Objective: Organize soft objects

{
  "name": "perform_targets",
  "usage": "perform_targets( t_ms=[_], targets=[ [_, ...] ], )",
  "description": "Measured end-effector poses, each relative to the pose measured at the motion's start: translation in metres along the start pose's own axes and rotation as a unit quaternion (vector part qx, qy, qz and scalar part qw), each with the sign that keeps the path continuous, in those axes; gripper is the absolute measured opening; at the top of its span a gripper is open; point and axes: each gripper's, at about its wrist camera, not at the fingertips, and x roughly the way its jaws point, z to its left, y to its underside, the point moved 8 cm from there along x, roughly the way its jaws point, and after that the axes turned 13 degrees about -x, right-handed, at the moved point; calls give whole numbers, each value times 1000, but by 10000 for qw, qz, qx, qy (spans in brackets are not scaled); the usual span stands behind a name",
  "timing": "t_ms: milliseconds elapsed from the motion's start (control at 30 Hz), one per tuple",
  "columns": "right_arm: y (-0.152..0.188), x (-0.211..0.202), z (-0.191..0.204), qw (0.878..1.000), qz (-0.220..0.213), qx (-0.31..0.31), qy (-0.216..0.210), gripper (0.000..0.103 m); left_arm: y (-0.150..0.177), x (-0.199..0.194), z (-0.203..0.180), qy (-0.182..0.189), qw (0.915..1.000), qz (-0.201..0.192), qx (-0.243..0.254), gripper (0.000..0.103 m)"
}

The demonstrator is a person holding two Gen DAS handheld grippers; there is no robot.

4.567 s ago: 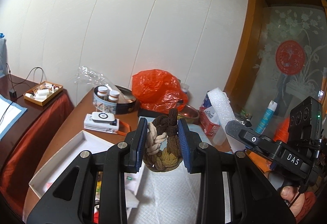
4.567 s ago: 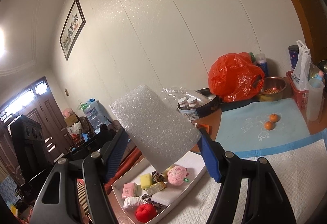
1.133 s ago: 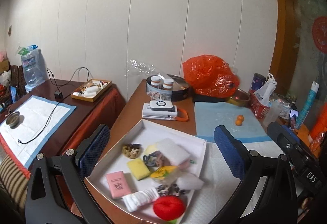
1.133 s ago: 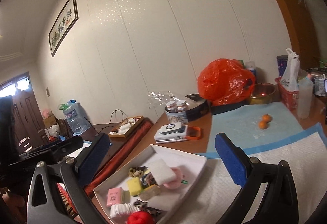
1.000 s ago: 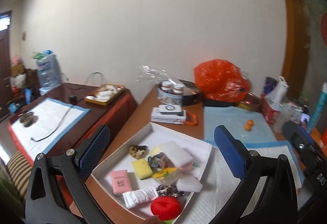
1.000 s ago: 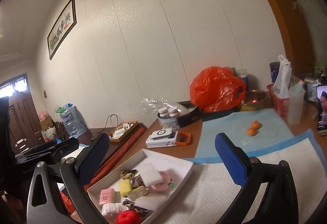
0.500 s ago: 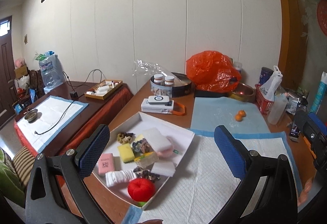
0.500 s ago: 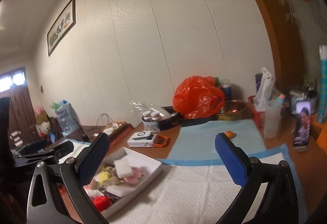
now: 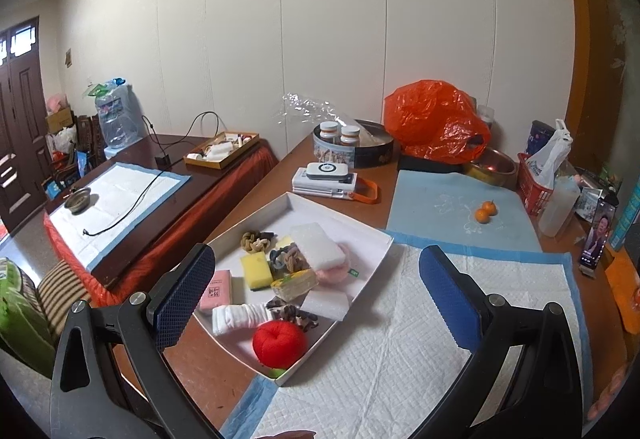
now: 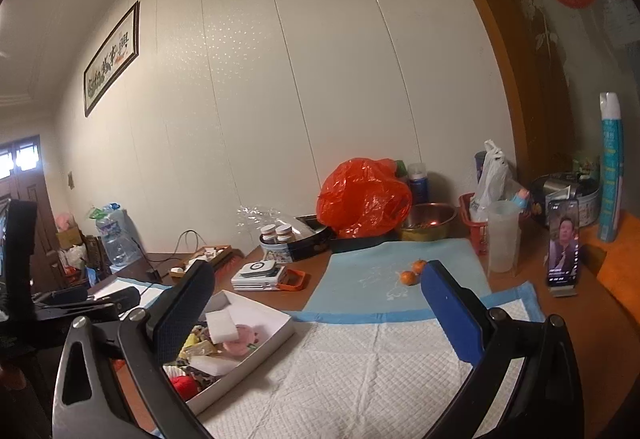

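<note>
A white tray [image 9: 376, 239] on the table holds several soft objects: white foam blocks [image 9: 317, 245], a yellow sponge [image 9: 256, 271], a braided rope knot [image 9: 256, 241], a pink pad [image 9: 216, 290], rolled white cloth [image 9: 240, 318] and a red plush apple [image 9: 280, 343]. My left gripper [image 9: 316, 299] is open and empty, raised above the tray's near side. My right gripper [image 10: 316, 313] is open and empty, above the white mat [image 10: 360, 371]; the tray [image 10: 276, 339] lies at its lower left.
An orange plastic bag [image 9: 436, 121], a round tin with two jars [image 9: 352, 147], a power bank stack [image 9: 326, 181], two small oranges [image 9: 485, 211] on a blue mat, a red basket [image 9: 534, 191] and a phone [image 10: 562, 253] stand behind. A second table [image 9: 120, 191] is at left.
Both grippers have let go of the rope knot and the foam, which now lie in the tray. Both have pulled back and up; the right view has swung to the right.
</note>
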Motion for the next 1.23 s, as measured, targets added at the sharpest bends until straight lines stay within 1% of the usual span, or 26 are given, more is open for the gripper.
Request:
perform_targets(
  t_ms=[367, 733, 1233],
  targets=[
    [2, -2, -7, 9996, -44, 266, -32, 103, 8, 10, 8, -235, 9995, 218, 29, 103],
    [5, 6, -6, 9995, 60, 318, -41, 103, 9, 21, 9, -87, 9993, 367, -6, 103],
    [7, 13, -1, 9993, 150, 330, -50, 103, 5, 31, 19, -11, 9989, 469, -49, 103]
  ],
)
